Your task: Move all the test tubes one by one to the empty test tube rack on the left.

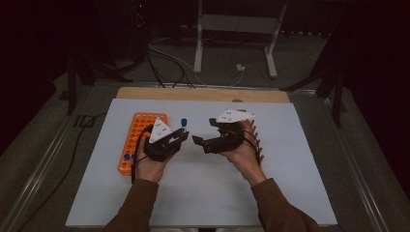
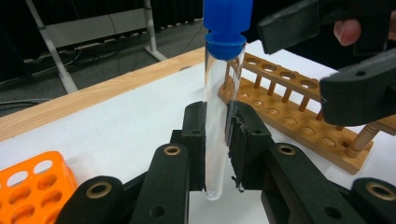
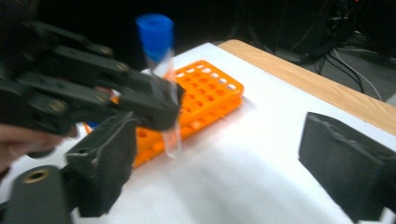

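One test tube [image 2: 219,116] stands upright, its long axis vertical and its blue cap [image 2: 226,23] on top; we see it clamped near its lower end by the left gripper [image 2: 217,140], above the white mat [image 1: 203,193], beside the orange rack [image 1: 140,130]; the right gripper [image 1: 203,131], held level and facing it, has its jaws apart, with nothing between them.

Setting: lab test bench, dim room. White surface [image 1: 203,193] over a wooden board, set inside a metal-railed frame. Orange tube rack [image 1: 138,137] at centre left of the high view; wooden test-tube rack [image 2: 299,116] at right of the left gripper view. Loose cables [image 1: 164,58] and a white metal stand [image 1: 237,29] on grey floor, top centre. Dark background.
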Motion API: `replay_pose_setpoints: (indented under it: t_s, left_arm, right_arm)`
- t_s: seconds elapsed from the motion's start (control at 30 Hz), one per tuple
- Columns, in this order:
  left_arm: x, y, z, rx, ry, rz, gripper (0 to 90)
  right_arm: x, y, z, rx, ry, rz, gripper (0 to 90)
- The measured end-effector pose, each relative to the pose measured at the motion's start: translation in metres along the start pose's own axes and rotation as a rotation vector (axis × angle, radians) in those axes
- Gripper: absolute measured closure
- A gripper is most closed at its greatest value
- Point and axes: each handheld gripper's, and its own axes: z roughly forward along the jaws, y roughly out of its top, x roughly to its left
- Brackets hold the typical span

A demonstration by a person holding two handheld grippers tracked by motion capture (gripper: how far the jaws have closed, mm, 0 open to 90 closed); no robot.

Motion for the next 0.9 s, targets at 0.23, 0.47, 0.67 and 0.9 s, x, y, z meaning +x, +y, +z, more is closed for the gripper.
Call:
replay_pose_setpoints:
  t_s: [0.23,0.47,0.67,0.9]
  left_arm:
    - [0.012,-0.003,-0.014,-0.025,-0.003,-0.03,78.1]
    - [0.027,-0.008,-0.035,-0.054,0.021,-0.054,78.1]
    - [0.044,-0.014,-0.056,-0.08,0.049,-0.076,78.1]
    - [0.063,-0.025,-0.08,-0.099,0.104,-0.099,78.1]
  right_arm:
    - [-0.007,-0.01,-0.002,0.018,-0.025,0.013,5.2]
    - [-0.014,-0.018,-0.009,0.021,-0.047,0.027,2.7]
    - [-0.02,-0.023,-0.014,0.021,-0.059,0.042,1.7]
    - [-0.023,-0.026,-0.017,0.022,-0.075,0.046,1.7]
